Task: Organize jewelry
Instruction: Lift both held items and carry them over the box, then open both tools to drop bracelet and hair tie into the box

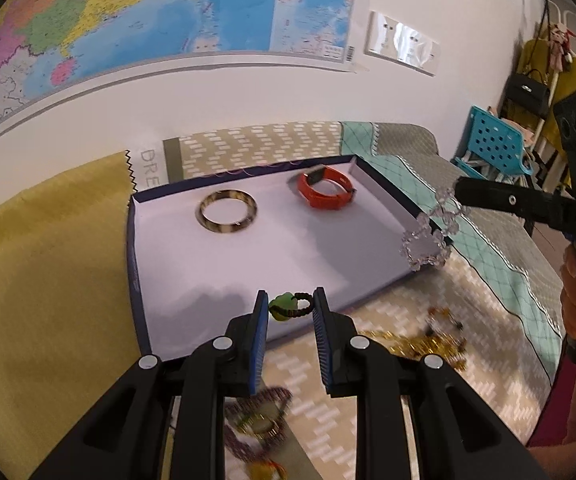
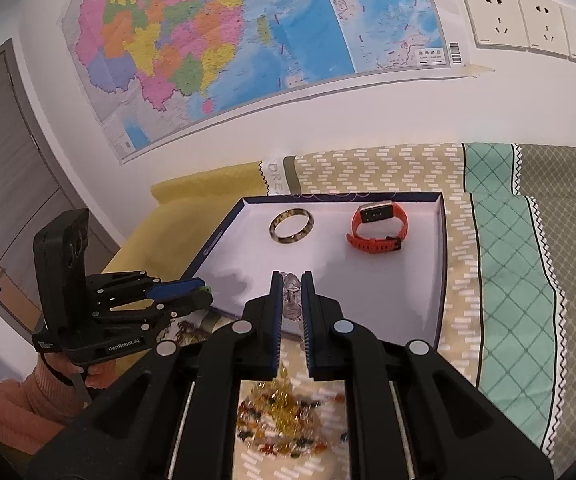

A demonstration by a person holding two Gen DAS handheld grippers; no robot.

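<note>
At frame centre in my left wrist view, the tray [image 1: 371,280] sits on the bedspread [image 1: 499,248], holding the bangle [image 1: 228,212] left of the watch [image 1: 325,188], both toward its far wall. My left gripper [image 1: 291,307] hangs at the tray's near edge, lower centre; my right gripper [image 1: 457,192] enters at right. Loose beads [image 1: 415,344] lie before the tray. A map [image 1: 160,12] fills the upper left wall.

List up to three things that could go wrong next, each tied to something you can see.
1. The clear bead bracelet dangles from the right gripper near the tray's edge and could drop outside.
2. The green-charm ring sits loosely between the left gripper's fingers and might slip.
3. Either piece could land on the orange watch.
</note>
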